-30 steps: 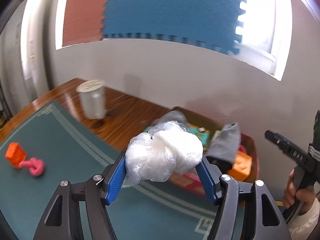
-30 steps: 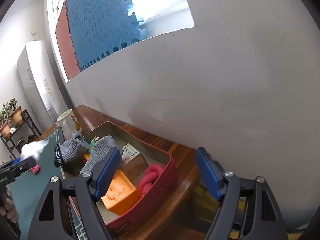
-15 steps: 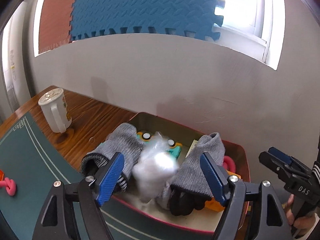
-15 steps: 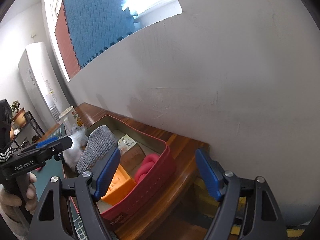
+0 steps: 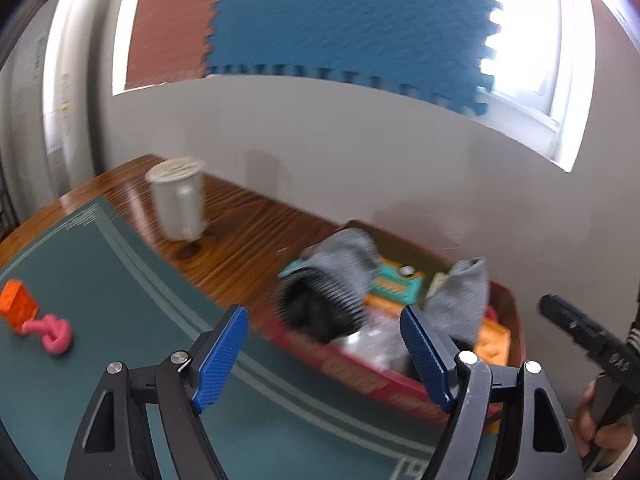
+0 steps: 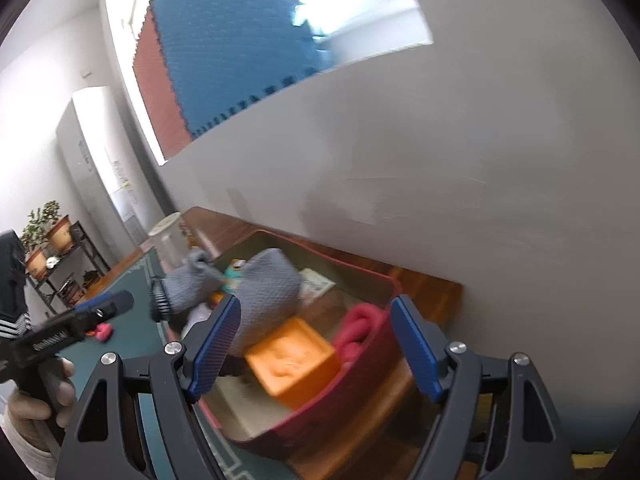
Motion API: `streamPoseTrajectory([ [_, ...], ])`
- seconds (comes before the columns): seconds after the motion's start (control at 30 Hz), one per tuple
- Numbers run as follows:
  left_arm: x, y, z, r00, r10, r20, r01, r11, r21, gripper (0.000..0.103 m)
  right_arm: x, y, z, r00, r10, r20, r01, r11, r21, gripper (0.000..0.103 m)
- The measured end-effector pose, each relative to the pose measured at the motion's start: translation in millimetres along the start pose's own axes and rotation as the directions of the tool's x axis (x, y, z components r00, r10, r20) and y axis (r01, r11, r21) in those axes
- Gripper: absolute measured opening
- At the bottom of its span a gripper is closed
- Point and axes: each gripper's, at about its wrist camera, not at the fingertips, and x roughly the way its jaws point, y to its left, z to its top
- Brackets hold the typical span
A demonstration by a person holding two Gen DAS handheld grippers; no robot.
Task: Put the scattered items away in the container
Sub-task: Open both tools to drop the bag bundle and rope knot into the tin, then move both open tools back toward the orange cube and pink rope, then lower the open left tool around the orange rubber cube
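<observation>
Both grippers empty, jaws apart beside the container

The left gripper [image 5: 324, 354] and right gripper [image 6: 316, 346] are held unloaded near the red container [image 5: 360, 372]; an orange block [image 5: 18, 304] and pink knot [image 5: 52, 330] are left at the frame's left for collection.

Motion-blurred grey socks [image 5: 344, 276] and clear plastic bag [image 5: 376, 340] in the container [image 5: 360, 372]

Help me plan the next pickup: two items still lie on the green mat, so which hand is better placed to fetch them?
Left, probably. Its open, empty tongs face the mat where the orange block and pink knot lie; the right tongs hang over the red container, on the far side.
</observation>
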Motion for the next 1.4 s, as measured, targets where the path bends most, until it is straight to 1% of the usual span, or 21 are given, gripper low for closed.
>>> streamPoseTrajectory([
  [0.1, -8, 32, -9, 0.999, 0.046, -0.008, -0.046, 0.997, -0.055, 0.080, 2, 21, 0, 0.999, 0.033, -0.001, -0.033, 0.999, -0.024, 0.080],
  [0.2, -19, 67, -17, 0.995, 0.103, -0.012, -0.104, 0.988, -0.110, 0.080, 6, 47, -2, 0.997, 0.077, -0.018, -0.078, 0.995, -0.054, 0.081],
  [0.33, -38, 122, -28, 0.978, 0.210, -0.009, -0.209, 0.961, -0.182, 0.080, 16, 86, -9, 0.988, 0.142, -0.056, -0.148, 0.984, -0.100, 0.082],
  [0.4, -47, 153, -33, 0.963, 0.271, -0.016, -0.268, 0.939, -0.216, 0.080, 25, 109, -15, 0.980, 0.179, -0.091, -0.190, 0.974, -0.125, 0.082],
  [0.47, -56, 187, -40, 0.942, 0.334, -0.021, -0.329, 0.912, -0.246, 0.080, 35, 130, -22, 0.969, 0.211, -0.131, -0.229, 0.962, -0.147, 0.082],
  [0.5, -58, 200, -43, 0.935, 0.354, -0.022, -0.348, 0.902, -0.255, 0.080, 41, 142, -26, 0.962, 0.227, -0.153, -0.250, 0.955, -0.157, 0.082],
  [0.57, -62, 229, -51, 0.914, 0.403, -0.033, -0.396, 0.876, -0.275, 0.080, 54, 165, -35, 0.946, 0.254, -0.203, -0.291, 0.940, -0.177, 0.082],
  [0.67, -67, 262, -62, 0.888, 0.455, -0.063, -0.452, 0.838, -0.306, 0.080, 73, 194, -50, 0.920, 0.281, -0.273, -0.340, 0.918, -0.202, 0.082],
  [0.73, -70, 278, -69, 0.875, 0.480, -0.066, -0.475, 0.820, -0.319, 0.080, 83, 213, -56, 0.909, 0.286, -0.303, -0.360, 0.905, -0.226, 0.082],
  [0.83, -70, 290, -74, 0.857, 0.511, -0.067, -0.504, 0.804, -0.314, 0.080, 98, 241, -65, 0.894, 0.288, -0.343, -0.386, 0.884, -0.263, 0.082],
  [0.9, -67, 297, -77, 0.848, 0.525, -0.070, -0.519, 0.798, -0.306, 0.080, 108, 258, -69, 0.886, 0.286, -0.364, -0.398, 0.872, -0.283, 0.082],
  [1.03, -59, 309, -81, 0.842, 0.534, -0.081, -0.531, 0.793, -0.299, 0.080, 129, 277, -71, 0.884, 0.274, -0.378, -0.397, 0.868, -0.299, 0.082],
  [1.13, -52, 316, -82, 0.838, 0.538, -0.090, -0.539, 0.788, -0.298, 0.080, 143, 283, -72, 0.879, 0.269, -0.393, -0.395, 0.872, -0.289, 0.082],
  [1.23, -47, 322, -83, 0.826, 0.555, -0.101, -0.557, 0.777, -0.294, 0.080, 157, 286, -78, 0.882, 0.251, -0.399, -0.380, 0.879, -0.288, 0.082],
  [1.33, -41, 326, -84, 0.812, 0.572, -0.115, -0.579, 0.764, -0.285, 0.080, 168, 280, -85, 0.877, 0.229, -0.422, -0.363, 0.891, -0.273, 0.082],
  [1.4, -37, 328, -84, 0.809, 0.574, -0.125, -0.584, 0.763, -0.278, 0.080, 173, 275, -88, 0.876, 0.215, -0.432, -0.350, 0.899, -0.262, 0.082],
])
